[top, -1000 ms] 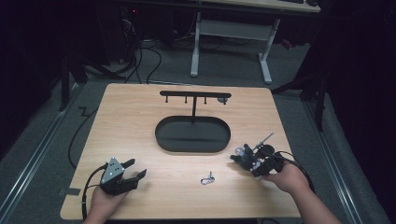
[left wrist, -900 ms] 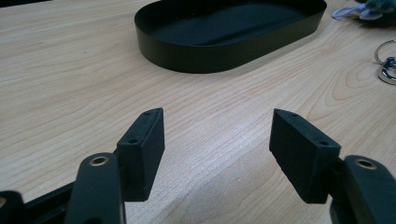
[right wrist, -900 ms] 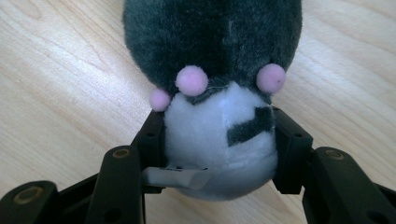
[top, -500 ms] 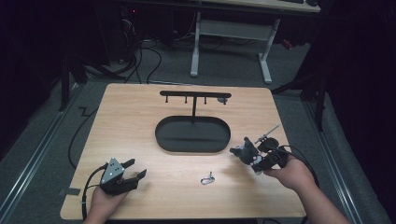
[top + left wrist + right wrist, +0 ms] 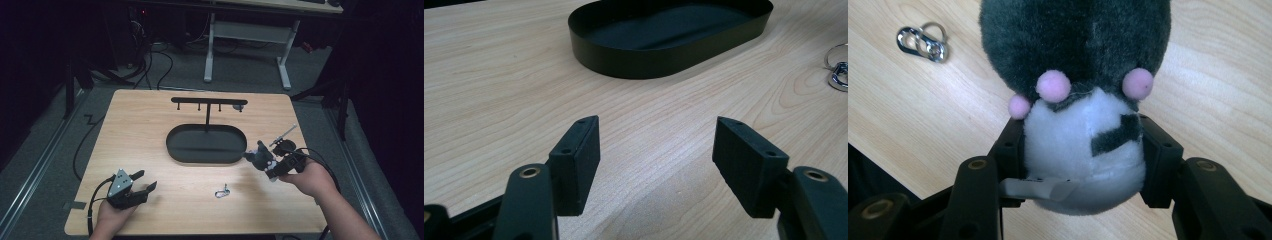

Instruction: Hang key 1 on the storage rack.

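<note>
Right gripper [image 5: 1083, 150] pinches a grey and white plush toy [image 5: 1075, 65] with pink nubs, just right of the black oval tray [image 5: 206, 156], lifted off the table [image 5: 150, 125]; toy's top is cut off in the right gripper view, small and blurry from above. Left gripper [image 5: 656, 160] spread wide, nothing between, near tray's lower left. Metal clip [image 5: 222, 191] lies below the tray; half cut off in left gripper view
</note>
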